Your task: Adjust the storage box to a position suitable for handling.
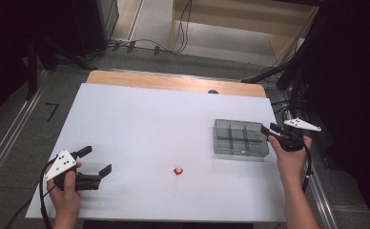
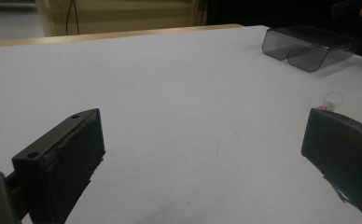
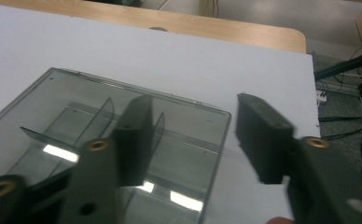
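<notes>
R gripper (image 1: 269, 131) at tray (image 1: 240, 137) right wall, jaws half-closed astride it, not gripping. Seat deeper, pinch squarely. L gripper (image 1: 97, 161) wide, empty, well left of tray.

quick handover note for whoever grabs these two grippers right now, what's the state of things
Left gripper: open, nothing between the jaws, resting low near the front left of the white table.
Right gripper: at the right edge of the clear divided box, one jaw over the box and one outside its wall; jaws partly closed, pads not yet pressing on it.
Small red and white piece: lying loose on the table at front centre, apart from both grippers.
Done: nothing visible in the box compartments.
Left: probably secure the box, then pick up the small piece and put it in a compartment.
</notes>
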Tool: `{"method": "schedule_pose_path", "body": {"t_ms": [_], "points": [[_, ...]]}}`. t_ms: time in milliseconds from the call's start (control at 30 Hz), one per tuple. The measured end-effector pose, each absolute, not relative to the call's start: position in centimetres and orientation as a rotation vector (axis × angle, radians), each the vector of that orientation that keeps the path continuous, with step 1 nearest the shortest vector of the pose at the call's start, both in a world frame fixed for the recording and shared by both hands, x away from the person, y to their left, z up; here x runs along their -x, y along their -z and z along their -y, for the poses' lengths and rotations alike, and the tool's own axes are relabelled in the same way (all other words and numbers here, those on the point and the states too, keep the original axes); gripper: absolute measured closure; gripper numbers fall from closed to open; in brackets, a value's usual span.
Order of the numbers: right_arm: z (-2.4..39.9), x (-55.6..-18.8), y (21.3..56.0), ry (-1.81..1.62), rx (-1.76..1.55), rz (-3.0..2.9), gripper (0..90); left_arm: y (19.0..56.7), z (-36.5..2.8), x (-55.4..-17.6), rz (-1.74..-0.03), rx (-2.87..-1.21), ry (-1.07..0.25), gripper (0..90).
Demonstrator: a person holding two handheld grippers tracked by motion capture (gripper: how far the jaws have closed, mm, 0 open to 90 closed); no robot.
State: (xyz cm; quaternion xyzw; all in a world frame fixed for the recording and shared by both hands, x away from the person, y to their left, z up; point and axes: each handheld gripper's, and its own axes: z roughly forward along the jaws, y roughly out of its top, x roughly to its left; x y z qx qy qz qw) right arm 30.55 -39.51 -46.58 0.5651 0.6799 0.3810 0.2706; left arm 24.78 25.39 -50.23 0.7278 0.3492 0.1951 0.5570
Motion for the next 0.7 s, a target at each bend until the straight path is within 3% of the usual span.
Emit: {"method": "schedule_pose_path", "body": {"t_ms": [33, 100, 133, 167, 267, 700], "points": [[39.5, -30.6, 46.6, -1.026, -1.522, -1.832, 55.4, 50.2, -25.4, -24.8, -0.824, -1.718, -0.46, 0.0], [40.0, -30.9, 47.1, -1.005, -1.564, -1.839, 72.3, 50.2, -25.4, -24.8, -0.823, -1.72, -0.462, 0.0], [40.0, -30.9, 47.1, -1.005, -1.564, -1.839, 72.3, 50.2, -25.4, -24.8, -0.823, -1.72, -0.462, 0.0], [40.4, -31.0, 47.4, -0.991, -1.581, -1.84, 79.6, 50.2, -25.4, -24.8, -0.822, -1.723, -0.463, 0.0], [40.7, -31.2, 47.6, -0.955, -1.585, -1.847, 87.1, 50.2, -25.4, -24.8, -0.821, -1.725, -0.464, 0.0], [41.1, -32.1, 49.3, -0.922, -1.656, -1.875, 87.7, 50.2, -25.3, -24.8, -0.814, -1.735, -0.467, 0.0]]}}
